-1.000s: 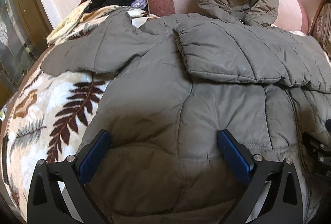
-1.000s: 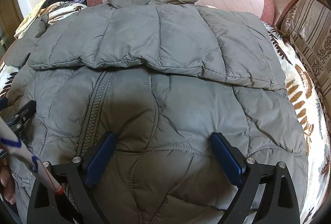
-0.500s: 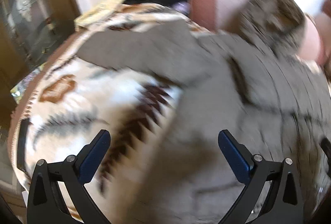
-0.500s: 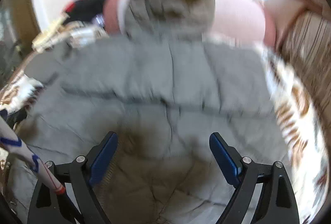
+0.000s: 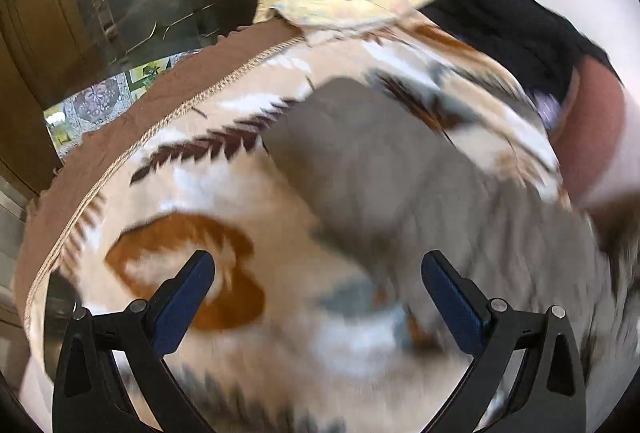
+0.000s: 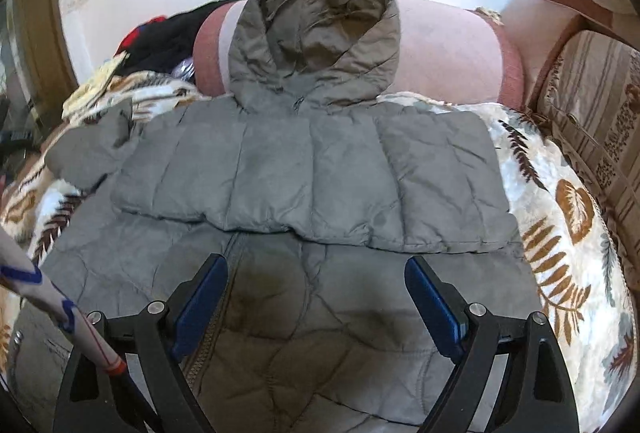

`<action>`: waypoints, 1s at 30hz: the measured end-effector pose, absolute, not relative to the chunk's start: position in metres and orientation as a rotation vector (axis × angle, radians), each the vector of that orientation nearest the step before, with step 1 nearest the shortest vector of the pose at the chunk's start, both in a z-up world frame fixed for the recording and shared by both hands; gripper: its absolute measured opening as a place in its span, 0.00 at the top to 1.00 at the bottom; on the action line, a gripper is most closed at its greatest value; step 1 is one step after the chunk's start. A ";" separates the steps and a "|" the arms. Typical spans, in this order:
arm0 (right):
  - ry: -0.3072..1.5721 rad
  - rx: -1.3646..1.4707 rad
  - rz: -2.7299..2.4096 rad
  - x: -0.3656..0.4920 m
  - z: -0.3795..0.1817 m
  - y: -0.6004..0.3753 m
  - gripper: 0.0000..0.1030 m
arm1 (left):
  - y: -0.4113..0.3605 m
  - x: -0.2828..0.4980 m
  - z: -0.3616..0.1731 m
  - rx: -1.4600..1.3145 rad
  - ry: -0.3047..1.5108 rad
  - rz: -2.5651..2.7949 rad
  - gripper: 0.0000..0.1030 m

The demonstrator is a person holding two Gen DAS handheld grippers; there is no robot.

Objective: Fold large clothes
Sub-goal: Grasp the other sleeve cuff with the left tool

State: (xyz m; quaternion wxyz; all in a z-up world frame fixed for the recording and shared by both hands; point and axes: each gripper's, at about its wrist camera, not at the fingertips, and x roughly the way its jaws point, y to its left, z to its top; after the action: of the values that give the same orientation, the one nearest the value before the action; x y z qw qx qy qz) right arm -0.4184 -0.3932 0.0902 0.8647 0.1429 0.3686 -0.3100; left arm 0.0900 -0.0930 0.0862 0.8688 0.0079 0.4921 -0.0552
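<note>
Jaws still spread, left gripper [image 5: 318,297] swung off jacket [image 6: 304,169] toward sleeve [image 5: 360,157]

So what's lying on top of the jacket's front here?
A folded-over sleeve lies flat across the jacket chest, below the hood. It hides the upper zipper; the lower zipper shows. The patterned blanket lies underneath.

Grey-olive jacket [image 6: 304,169], leaf-patterned blanket [image 6: 560,233]

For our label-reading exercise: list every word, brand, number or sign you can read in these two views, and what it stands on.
None can be read.
The grey padded jacket shows no visible label or logo.
The leaf-patterned blanket carries pictures only.
The left view is motion-blurred.
</note>
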 end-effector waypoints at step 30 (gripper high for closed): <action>0.860 0.481 -0.825 -0.437 0.071 -0.463 0.10 | -0.113 0.115 0.126 -0.142 0.861 -0.276 0.84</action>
State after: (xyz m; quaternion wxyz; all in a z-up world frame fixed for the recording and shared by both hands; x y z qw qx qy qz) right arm -0.4369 -0.4625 0.0713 0.8006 0.2242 0.4009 -0.3848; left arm 0.1154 -0.1134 0.1264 0.8971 -0.0684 0.4156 -0.1333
